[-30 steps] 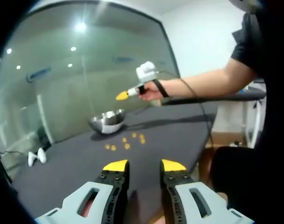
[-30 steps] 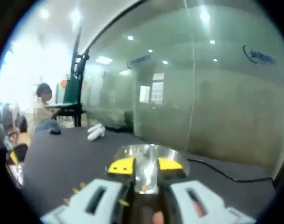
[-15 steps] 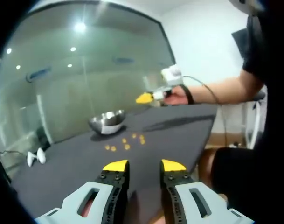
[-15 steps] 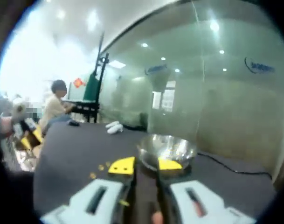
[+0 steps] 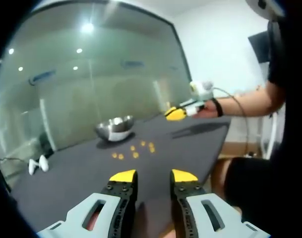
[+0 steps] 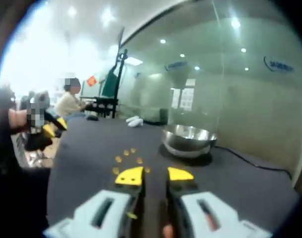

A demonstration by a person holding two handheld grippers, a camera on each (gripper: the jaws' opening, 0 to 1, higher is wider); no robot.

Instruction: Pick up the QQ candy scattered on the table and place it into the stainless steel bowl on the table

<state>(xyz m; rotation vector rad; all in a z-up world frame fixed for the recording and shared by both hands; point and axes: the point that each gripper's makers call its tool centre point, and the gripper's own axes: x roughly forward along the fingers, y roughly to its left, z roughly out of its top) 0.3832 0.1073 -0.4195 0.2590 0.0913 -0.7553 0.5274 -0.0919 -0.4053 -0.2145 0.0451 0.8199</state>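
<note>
Nearest to the left gripper view, the left gripper [image 5: 153, 177] hangs low over the dark surface [image 5: 81, 183] with a narrow gap between its yellow tips and nothing in it. Beyond it, a small group of yellow QQ candies [image 5: 133, 151] lies on the surface, apart from each other. Behind them stands the stainless steel bowl [image 5: 114, 129], near but not touching. Farther right, the right gripper [image 5: 176, 113] is held above the surface edge; in its own view its jaws are a little apart and empty, with the candies just beyond the tips. I judge the step is a reach for another candy. The next move calls for lowering one gripper over a single candy and closing.
</note>
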